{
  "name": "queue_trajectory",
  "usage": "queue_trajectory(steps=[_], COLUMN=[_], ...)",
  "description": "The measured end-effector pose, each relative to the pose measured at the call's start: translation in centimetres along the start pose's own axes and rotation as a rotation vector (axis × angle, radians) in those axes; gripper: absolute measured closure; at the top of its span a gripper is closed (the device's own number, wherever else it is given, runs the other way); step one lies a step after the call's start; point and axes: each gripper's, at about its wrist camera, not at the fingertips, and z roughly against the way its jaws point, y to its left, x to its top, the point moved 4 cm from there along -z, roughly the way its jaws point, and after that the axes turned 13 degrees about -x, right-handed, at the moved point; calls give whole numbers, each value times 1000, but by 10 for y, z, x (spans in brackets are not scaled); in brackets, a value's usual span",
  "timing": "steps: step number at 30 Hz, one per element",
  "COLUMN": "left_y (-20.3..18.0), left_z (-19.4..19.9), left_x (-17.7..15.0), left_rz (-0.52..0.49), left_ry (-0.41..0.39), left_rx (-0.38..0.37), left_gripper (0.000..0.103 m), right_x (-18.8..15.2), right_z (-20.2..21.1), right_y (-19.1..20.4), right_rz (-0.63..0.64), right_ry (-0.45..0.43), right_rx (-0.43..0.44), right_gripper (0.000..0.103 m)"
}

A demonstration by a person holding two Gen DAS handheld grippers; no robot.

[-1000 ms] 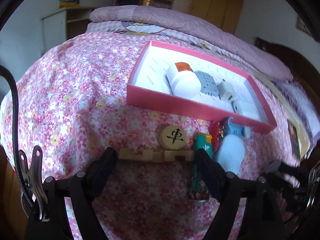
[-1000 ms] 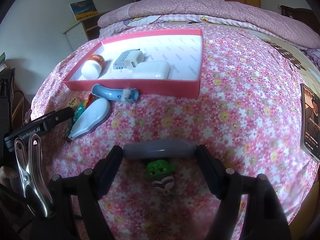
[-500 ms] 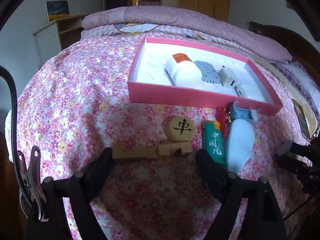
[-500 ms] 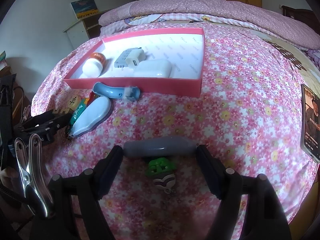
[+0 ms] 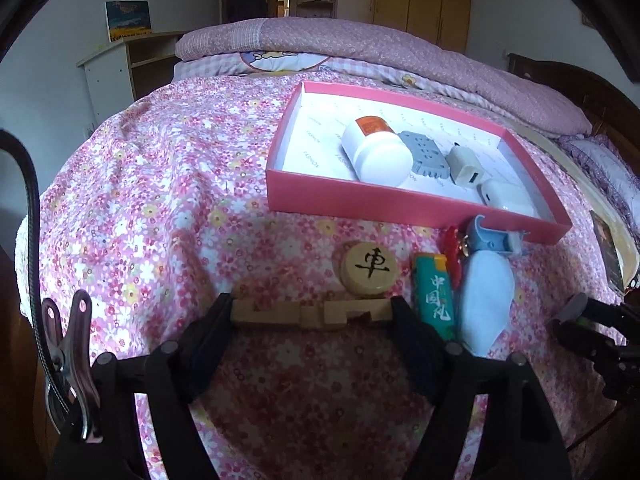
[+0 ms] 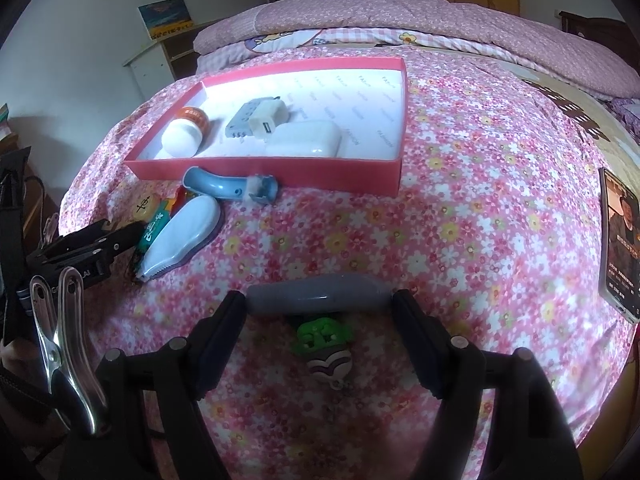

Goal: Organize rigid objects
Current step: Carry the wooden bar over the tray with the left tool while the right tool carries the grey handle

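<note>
Under you is the flowered bedspread (image 5: 152,200), pink all the way across, and on it sits the pink tray (image 5: 360,202) with its white floor. Inside that tray you've got a white bottle (image 5: 376,152) lying on its side, a grey adapter (image 5: 428,156) touching it, a small white charger (image 5: 464,166) and a white case (image 6: 304,138) toward the near wall.

Just outside the tray's near wall lies the blue curved tool (image 6: 228,186), and beside it the pale blue teardrop-shaped gadget (image 6: 184,236), a green lighter (image 5: 434,294) and a round wooden chess piece (image 5: 370,266), all close together.

Your left gripper (image 5: 312,314) is clamped on the notched wooden block (image 5: 310,312), a finger pressed on each end, right in front of the chess piece. Your right gripper (image 6: 318,302) has its fingers closed against the two ends of a grey cylinder (image 6: 318,300), well apart from the tray. Beneath that cylinder you can see a small green-topped charm (image 6: 324,344) on the bedspread. A phone (image 6: 620,240) lies off at the far right edge.
</note>
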Motion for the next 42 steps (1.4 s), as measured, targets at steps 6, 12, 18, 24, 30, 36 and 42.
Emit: queue_trajectory(steps=[6,12,18,24,30,36,42], left_y=[-2,-6,-11,-20,-30,-46,-53], left_z=[8,24,31,31,23,9,-11], left_x=[-1,8,13,22,41,58,71], left_rz=[10,9,0,-21,-61,-92,-103], left_ry=[-5,-42,-55,-56,-55,-36,-13], left_rx=[-30,-53,-72,-87,-97,-134,-134], left_gripper=[23,23,23,23,23,23,23], right_x=[3,11,13,15,22,34,44], right_z=[7,20,27,26,25,25,25], right_y=[0,-1,1,4,2,-1,1], right_rz=[-8,-31,-27,-24,-30,-47,-52], right_ry=[-23,-71,-99,-95,-92,-95,-103], right_rx=[-3,17,27,36,36,39,45], right_gripper=[27,27,27,27,27,27,27])
